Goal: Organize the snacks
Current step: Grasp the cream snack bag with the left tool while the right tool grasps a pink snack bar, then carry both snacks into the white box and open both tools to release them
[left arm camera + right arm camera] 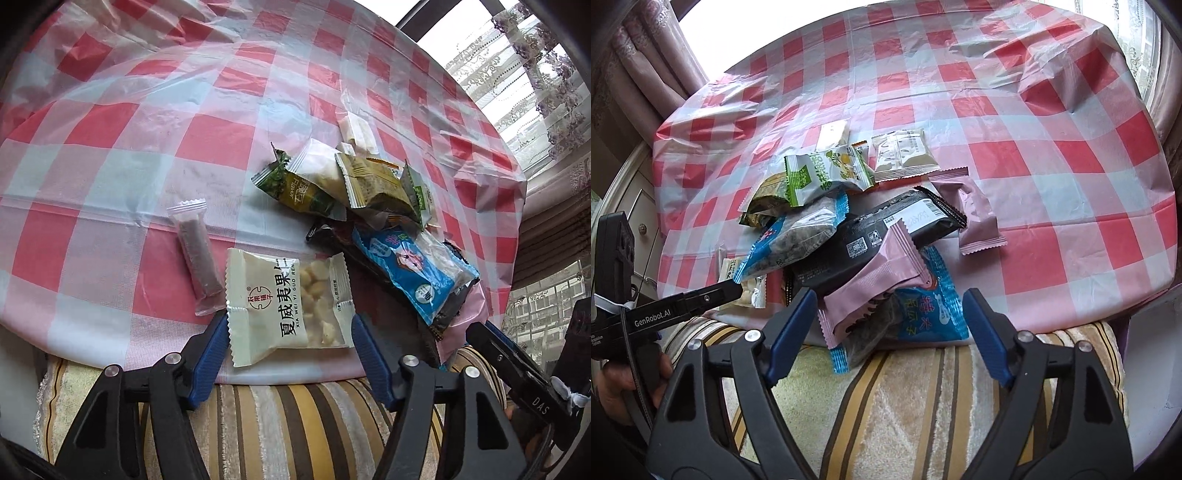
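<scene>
**Snack pile at the near edge, both grippers spread wide**

On the table, under a red-and-white checked cloth, the snacks lie heaped toward the near edge. Farthest left in the left wrist view, a clear-wrapped brown bar lies alone, just beside a cream macadamia packet. That packet sits flat between the blue fingers of the left gripper, whose jaws stand wide apart with nothing clamped; whether the pads touch its edges, I cannot tell. To the right, green packets and an olive packet overlap, and a blue packet rests on dark wrappers.

From the right wrist view, the left gripper's black body reaches in from the left side. A green-and-white packet tops the heap, a black packet lies below it, and a pink packet leans across that. The right gripper hovers at the table's edge, jaws fully parted, holding nothing, with the pink packet and a second blue packet between its fingers. Another pink packet lies to the right, touching the black one. A striped cushion spreads beneath both grippers.
</scene>
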Demonstrator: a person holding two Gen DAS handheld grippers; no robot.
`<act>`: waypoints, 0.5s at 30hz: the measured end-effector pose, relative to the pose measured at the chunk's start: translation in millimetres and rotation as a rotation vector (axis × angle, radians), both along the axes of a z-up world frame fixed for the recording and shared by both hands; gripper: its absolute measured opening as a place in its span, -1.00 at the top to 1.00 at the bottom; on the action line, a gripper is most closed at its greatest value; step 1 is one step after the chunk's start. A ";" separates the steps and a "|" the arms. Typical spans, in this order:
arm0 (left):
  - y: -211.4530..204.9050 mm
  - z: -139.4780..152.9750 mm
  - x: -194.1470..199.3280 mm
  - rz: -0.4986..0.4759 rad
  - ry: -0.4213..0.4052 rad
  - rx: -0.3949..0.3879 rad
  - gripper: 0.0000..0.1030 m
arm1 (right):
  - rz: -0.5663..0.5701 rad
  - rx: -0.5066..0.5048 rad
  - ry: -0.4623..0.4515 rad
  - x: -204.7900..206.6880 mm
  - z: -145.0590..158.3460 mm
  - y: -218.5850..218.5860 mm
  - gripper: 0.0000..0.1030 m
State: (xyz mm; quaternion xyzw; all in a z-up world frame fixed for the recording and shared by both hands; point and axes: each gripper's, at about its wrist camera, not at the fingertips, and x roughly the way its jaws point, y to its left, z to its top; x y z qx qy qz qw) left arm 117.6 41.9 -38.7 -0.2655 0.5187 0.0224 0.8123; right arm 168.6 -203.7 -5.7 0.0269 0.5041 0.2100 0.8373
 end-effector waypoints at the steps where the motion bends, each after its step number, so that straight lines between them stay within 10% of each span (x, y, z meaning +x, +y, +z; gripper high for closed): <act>1: -1.9 0.3 3.4 -0.003 0.000 0.011 -0.30 | 0.001 0.004 0.007 1.6 -1.3 0.1 -0.42; 10: -10.2 -2.1 12.9 -0.038 -0.002 0.072 0.47 | 0.026 0.070 0.008 4.1 -1.8 1.0 0.36; 15: -4.2 2.8 3.4 -0.007 -0.029 0.020 0.71 | 0.022 0.104 -0.005 -0.3 2.3 -4.5 0.45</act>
